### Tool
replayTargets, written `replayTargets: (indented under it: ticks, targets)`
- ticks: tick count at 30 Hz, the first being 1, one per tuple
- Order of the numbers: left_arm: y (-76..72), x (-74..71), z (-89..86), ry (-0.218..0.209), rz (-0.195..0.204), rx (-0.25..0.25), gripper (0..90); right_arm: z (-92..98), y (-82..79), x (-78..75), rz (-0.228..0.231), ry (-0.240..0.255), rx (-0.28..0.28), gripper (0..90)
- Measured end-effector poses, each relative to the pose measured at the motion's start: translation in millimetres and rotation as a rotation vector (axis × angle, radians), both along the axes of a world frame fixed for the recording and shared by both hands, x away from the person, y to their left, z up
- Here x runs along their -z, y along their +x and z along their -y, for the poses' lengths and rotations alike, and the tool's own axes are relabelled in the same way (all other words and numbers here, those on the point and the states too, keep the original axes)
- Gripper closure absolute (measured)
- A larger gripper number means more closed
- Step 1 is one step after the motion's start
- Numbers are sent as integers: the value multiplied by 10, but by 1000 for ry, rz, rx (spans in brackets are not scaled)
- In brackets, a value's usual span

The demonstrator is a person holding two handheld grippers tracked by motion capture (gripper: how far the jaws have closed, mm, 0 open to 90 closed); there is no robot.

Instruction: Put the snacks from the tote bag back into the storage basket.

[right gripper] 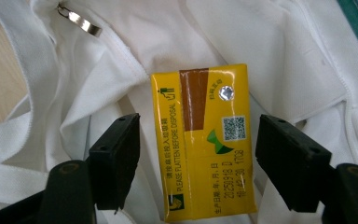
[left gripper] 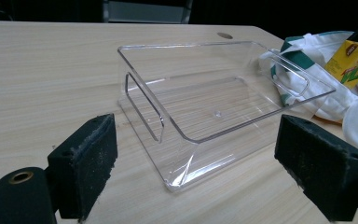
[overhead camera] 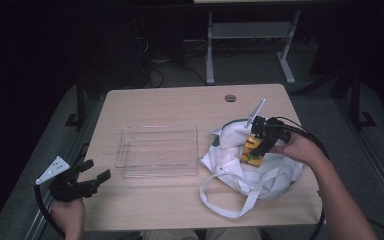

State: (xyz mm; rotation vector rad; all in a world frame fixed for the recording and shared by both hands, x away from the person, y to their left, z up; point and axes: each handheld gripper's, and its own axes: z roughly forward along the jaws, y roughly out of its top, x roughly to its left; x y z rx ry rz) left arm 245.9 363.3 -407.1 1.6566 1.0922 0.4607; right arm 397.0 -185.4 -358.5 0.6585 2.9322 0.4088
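Hovering with jaws spread wide over a yellow rectangular drink carton (right gripper: 200,140): right tongs (overhead camera: 261,142), pads on either side of it, with a gap showing at each side. Lying on a crumpled white cloth bag with green trim (overhead camera: 252,167) at the right of the light wooden tabletop (overhead camera: 170,205). Sitting left of the bag: a clear plastic rectangular tray (overhead camera: 157,150). Idling at the near left corner: left tongs (overhead camera: 92,175), gaping apart, gripping nothing.
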Motion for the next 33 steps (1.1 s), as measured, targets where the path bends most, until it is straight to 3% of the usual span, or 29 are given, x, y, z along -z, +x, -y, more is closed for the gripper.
replayTargets:
  ticks: [21,33]
  targets:
    - [1,2,-14,-6,1,-1,125,-50,21,26,5,-63,-33,465]
    - [-2,2,-15,-22,1,-5,125,-55,25,42,12,-65,-35,467]
